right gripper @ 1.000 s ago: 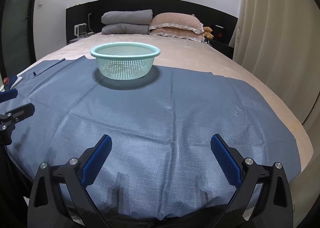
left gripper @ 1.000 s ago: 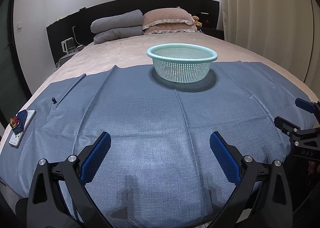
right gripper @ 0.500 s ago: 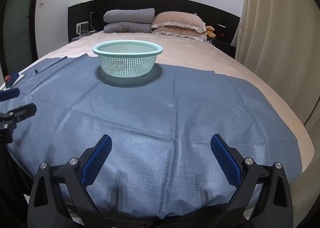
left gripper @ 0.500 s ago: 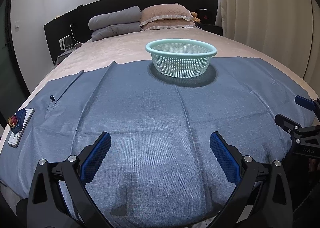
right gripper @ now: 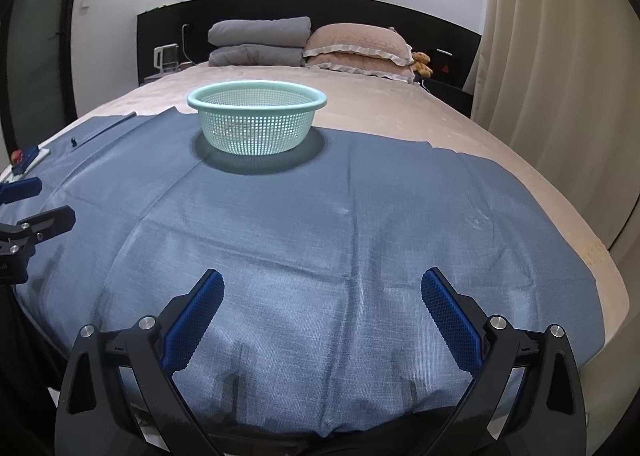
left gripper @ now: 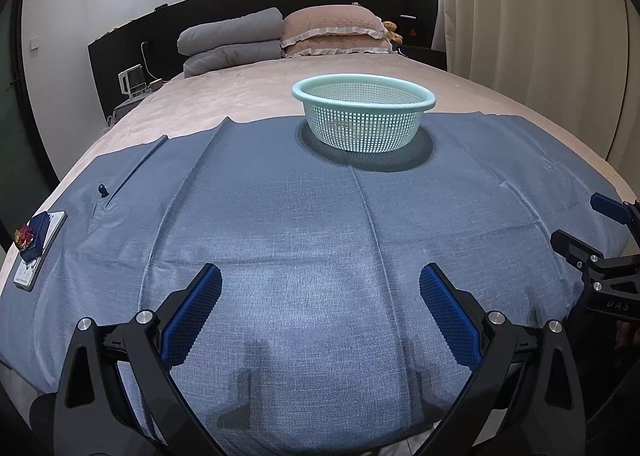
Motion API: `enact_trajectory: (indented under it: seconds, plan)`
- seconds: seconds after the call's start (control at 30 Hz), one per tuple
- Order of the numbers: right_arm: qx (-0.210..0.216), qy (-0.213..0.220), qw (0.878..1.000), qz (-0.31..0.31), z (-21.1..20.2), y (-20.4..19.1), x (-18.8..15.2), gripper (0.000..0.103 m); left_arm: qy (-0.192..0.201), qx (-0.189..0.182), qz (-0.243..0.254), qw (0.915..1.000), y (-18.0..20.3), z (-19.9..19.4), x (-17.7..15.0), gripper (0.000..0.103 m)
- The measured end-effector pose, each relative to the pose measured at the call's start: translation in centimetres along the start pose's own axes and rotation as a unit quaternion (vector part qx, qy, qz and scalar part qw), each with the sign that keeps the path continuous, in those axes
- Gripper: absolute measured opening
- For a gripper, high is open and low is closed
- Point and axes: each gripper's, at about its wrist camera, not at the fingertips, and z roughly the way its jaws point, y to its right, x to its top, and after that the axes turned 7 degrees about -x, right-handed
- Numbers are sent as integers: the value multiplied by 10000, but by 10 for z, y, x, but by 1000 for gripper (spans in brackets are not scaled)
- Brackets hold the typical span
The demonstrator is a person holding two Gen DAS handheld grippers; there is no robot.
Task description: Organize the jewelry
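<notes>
A mint green mesh basket (left gripper: pixel 363 117) stands on the blue cloth (left gripper: pixel 304 223) at the far middle of the bed; it also shows in the right wrist view (right gripper: pixel 256 123). A small blue box with something red and gold on it (left gripper: pixel 31 236) lies on a white card at the cloth's left edge, and a tiny dark piece (left gripper: pixel 103 189) lies beyond it. My left gripper (left gripper: pixel 320 312) is open and empty over the near cloth. My right gripper (right gripper: pixel 322 314) is open and empty to its right, also seen in the left wrist view (left gripper: pixel 592 228).
Grey folded quilts (left gripper: pixel 230 41) and pink pillows (left gripper: pixel 334 31) lie at the black headboard. Curtains (right gripper: pixel 560 67) hang on the right. A nightstand with a white appliance (left gripper: pixel 132 81) is at the far left. The bed's edge is just below both grippers.
Both grippers have lowered and pulled back slightly, so the basket sits higher and a bit nearer in view. Both stay open and empty.
</notes>
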Motion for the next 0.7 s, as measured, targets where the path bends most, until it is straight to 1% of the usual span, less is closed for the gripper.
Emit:
enact_trajectory:
  seconds: [0.43,0.7]
  plan:
    - [48,-18,10000,49,1,4,0,95,-25,-38,77,10000,4,0,0,97]
    - [60,-19,10000,4,1,3,-1,95,32,120,-77,9999,1,0,1,97]
